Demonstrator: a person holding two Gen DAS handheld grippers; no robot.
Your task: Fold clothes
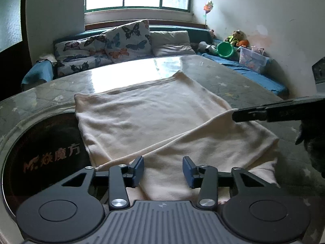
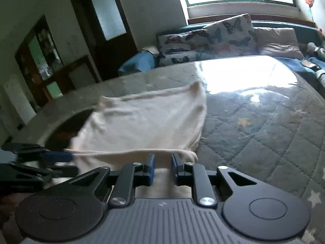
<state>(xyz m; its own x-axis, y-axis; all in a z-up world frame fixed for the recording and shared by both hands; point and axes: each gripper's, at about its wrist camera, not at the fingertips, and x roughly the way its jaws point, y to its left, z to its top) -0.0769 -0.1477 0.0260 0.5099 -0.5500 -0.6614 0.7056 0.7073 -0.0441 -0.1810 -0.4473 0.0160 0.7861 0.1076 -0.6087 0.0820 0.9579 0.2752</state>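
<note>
- Left wrist view: the cream garment (image 1: 154,118) lay spread on the quilted table (image 1: 233,75), with its left side over a dark round inset (image 1: 44,142) in the tabletop
- A folded edge of the cloth ran as a diagonal ridge from the near left up to the right, so the fold was judged to be under way and not yet laid flat
- The far hem lay straight and flat; the near part was bunched under the tool, so smoothing and further folds were judged to be left
- The left gripper (image 1: 163,169) pointed forward and down over the near edge of the garment, with a clear gap between its blue pads (image 1: 138,169); cloth lay in the gap, and the left pad sat at the near end of the ridge, but no pinch was visible
- The right gripper (image 1: 243,116) entered from the right, its tip at the far end of the ridge; its jaws looked closed on the edge
- Right wrist view: the picture was blurred; the garment (image 2: 140,122) appeared lifted, a thin taut edge stretched across the near field
- The right gripper (image 2: 163,170) pointed forward and down, jaws nearly closed, with cloth passing between the pads (image 2: 151,168); it was judged to be gripping the edge
- The left gripper (image 2: 59,157) lay at the near left, its tip at the same taut edge
</note>
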